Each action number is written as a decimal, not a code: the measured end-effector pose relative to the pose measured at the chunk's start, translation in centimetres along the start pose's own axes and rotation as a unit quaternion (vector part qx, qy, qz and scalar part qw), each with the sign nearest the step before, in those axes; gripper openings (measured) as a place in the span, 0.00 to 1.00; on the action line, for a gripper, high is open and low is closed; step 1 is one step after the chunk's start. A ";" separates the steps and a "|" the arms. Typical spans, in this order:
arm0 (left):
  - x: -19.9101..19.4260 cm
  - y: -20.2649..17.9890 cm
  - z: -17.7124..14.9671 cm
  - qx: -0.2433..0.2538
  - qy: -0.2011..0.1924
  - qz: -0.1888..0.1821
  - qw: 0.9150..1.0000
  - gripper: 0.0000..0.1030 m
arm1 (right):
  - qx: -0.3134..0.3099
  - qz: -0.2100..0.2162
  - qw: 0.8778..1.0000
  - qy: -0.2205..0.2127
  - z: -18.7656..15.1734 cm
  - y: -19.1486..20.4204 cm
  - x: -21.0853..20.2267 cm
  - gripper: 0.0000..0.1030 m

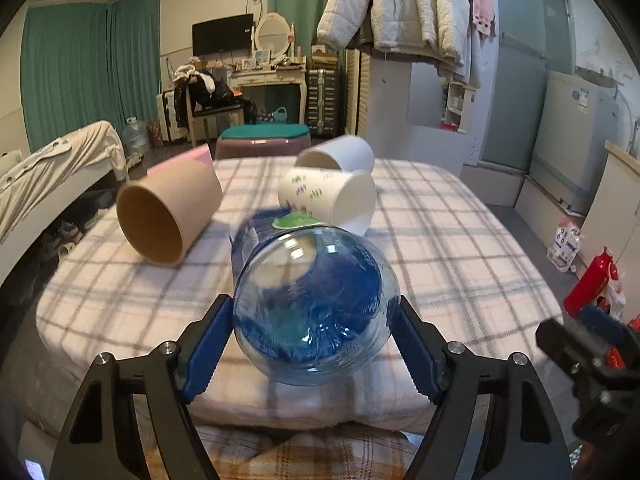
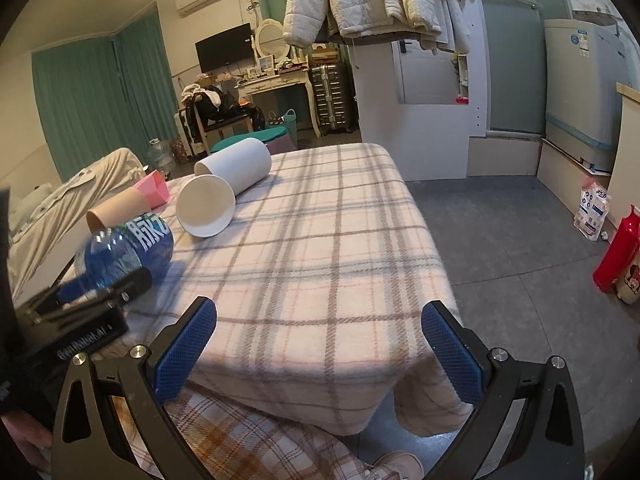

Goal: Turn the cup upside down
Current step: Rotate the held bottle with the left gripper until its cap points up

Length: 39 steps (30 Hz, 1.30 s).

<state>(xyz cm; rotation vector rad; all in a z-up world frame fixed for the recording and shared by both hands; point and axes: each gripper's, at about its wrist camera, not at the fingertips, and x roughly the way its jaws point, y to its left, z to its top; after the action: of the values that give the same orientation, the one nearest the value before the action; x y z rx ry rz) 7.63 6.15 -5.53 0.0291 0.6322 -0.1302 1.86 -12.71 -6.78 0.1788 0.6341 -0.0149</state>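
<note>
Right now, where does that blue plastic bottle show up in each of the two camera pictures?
Left wrist view: the blue bottle fills the lower centre, its base toward the camera, clamped between the left claw fingers.
Right wrist view: the same bottle sits at the left edge, with the left claw beside it; the right claw is open over the plaid cloth.
Shared landmark: the white paper cup lying on its side just beyond the bottle.

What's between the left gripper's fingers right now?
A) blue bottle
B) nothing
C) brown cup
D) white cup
A: the left gripper has its fingers against both sides of the blue bottle; the brown cup and white cup lie apart on the table.
</note>
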 end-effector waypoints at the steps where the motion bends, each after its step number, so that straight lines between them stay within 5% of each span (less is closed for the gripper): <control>1: -0.2 0.2 0.3 0.002 -0.004 0.001 1.000 0.78 | 0.000 0.001 1.000 0.000 0.0 0.1 0.0 1.00; 27: 2.3 4.4 5.7 -0.031 0.022 -0.074 0.997 0.75 | -0.002 0.001 1.000 0.005 1.5 2.1 1.7 1.00; 39: 2.3 5.5 4.9 -0.030 0.017 -0.070 0.997 0.75 | -0.004 -0.006 1.000 0.008 2.2 3.1 2.4 1.00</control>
<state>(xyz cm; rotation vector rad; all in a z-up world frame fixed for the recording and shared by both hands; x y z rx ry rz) 13.04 11.05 -3.04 -0.0715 0.6721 -0.2471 5.29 -9.94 -5.96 0.1684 0.6509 -0.0224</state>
